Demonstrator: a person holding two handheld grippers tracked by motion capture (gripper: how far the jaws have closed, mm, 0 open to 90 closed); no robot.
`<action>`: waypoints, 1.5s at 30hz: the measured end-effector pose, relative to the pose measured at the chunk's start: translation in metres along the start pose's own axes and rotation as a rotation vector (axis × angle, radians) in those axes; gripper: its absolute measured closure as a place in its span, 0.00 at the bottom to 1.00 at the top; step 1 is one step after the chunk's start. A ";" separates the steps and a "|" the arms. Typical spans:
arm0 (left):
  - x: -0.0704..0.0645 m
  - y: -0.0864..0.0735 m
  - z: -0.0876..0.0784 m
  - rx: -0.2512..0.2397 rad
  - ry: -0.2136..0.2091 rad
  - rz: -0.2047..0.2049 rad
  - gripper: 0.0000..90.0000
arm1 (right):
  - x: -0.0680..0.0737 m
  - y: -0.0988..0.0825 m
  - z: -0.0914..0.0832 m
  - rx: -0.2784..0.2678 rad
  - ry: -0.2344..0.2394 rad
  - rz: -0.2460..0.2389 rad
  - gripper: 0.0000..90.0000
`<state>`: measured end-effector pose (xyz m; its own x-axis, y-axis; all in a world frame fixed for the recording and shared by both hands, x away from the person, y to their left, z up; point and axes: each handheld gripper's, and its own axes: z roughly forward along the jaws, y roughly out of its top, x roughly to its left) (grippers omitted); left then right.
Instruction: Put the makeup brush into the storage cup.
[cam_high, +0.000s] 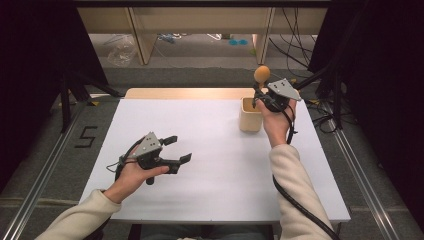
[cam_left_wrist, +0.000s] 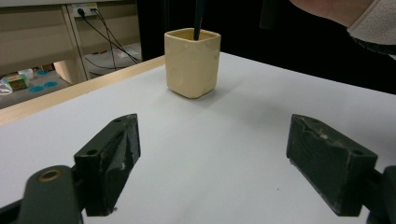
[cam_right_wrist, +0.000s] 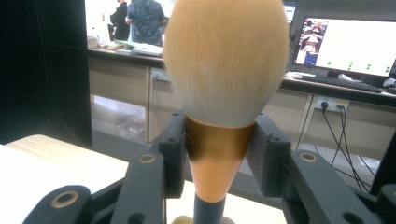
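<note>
My left gripper (cam_high: 176, 149) hovers over the white table (cam_high: 220, 170), well left of the cream cup (cam_high: 250, 115) and nearer me, its jaws wide apart with nothing between them. My right gripper (cam_high: 261, 93) is just above the cup, clamped on the makeup brush (cam_high: 261, 75), bristles up, handle dipping into the cup

Brush (cam_right_wrist: 226, 60) showing soft, fine orange bristles over a shiny copper-coloured metal collar. Cream cup (cam_left_wrist: 192, 63) looking glazed, faintly dimpled. Table (cam_high: 215, 165) appearing matt white, with a far wooden edge.
</note>
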<state>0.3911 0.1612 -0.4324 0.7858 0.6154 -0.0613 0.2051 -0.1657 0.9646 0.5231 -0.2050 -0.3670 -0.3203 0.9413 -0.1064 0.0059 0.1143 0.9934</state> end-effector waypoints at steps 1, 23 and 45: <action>0.000 0.000 0.000 0.000 0.000 -0.002 0.20 | 0.000 0.000 0.000 0.003 -0.001 0.002 0.70; 0.000 -0.001 0.001 -0.005 -0.010 -0.006 0.20 | 0.002 -0.007 0.004 0.027 0.003 -0.011 0.70; 0.000 -0.001 0.001 -0.002 -0.007 -0.004 0.20 | 0.001 -0.012 0.007 0.042 -0.007 -0.020 0.70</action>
<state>0.3915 0.1604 -0.4337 0.7892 0.6105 -0.0668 0.2071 -0.1622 0.9648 0.5294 -0.2033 -0.3793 -0.3139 0.9409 -0.1271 0.0388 0.1464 0.9885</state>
